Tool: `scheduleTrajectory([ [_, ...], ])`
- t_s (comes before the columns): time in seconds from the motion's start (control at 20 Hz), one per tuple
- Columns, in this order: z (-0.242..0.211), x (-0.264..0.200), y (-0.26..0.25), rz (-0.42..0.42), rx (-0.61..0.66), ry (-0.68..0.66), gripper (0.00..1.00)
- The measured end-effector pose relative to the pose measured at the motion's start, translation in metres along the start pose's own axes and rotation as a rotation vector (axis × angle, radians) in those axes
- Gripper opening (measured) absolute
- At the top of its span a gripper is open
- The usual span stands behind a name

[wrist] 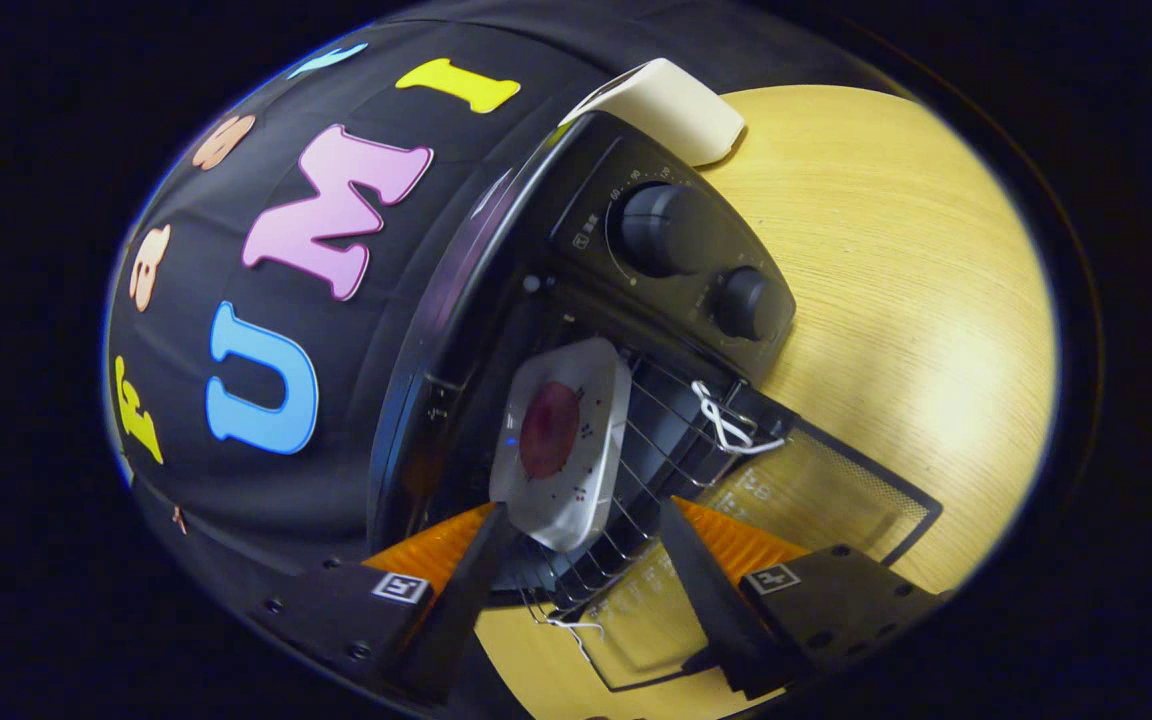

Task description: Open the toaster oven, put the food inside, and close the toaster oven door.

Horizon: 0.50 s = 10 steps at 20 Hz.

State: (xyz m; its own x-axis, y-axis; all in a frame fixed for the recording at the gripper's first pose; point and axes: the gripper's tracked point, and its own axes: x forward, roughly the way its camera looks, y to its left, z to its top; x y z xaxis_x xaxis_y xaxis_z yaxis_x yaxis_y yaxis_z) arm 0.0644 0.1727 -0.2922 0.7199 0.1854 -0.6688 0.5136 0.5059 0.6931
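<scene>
The toaster oven (576, 330) stands open on the wooden table (916, 300), appearing tilted in the middle of the frame because the camera is rolled, with its glass door (816, 490) folded down toward the lower right so the cavity is reachable. The wire rack (656, 450) juts forward out of the opening over the lowered door, which gives a flat shelf to set things on. On that rack lies the food, a white square plate (564, 440) with a dark red round piece at its centre; it sits in the mouth of the oven at frame centre, left of the two control knobs (696, 260). The gripper (586, 560) sits at the bottom of the frame with its fingers spread wide and nothing held. The plate's near edge lies just ahead of the fingertips, between their lines and closer to the left finger; it looks free of both. Judging from this, the food is placed and closing the door remains.
</scene>
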Motion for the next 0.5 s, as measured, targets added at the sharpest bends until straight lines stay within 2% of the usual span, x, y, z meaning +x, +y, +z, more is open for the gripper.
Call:
scheduleTrajectory([
  [0.05, -0.009, -0.005, -0.007, -0.014, -0.044, 0.021, 0.99],
  [0.5, -0.033, -0.076, -0.021, 0.061, -0.454, 0.148, 0.98],
])
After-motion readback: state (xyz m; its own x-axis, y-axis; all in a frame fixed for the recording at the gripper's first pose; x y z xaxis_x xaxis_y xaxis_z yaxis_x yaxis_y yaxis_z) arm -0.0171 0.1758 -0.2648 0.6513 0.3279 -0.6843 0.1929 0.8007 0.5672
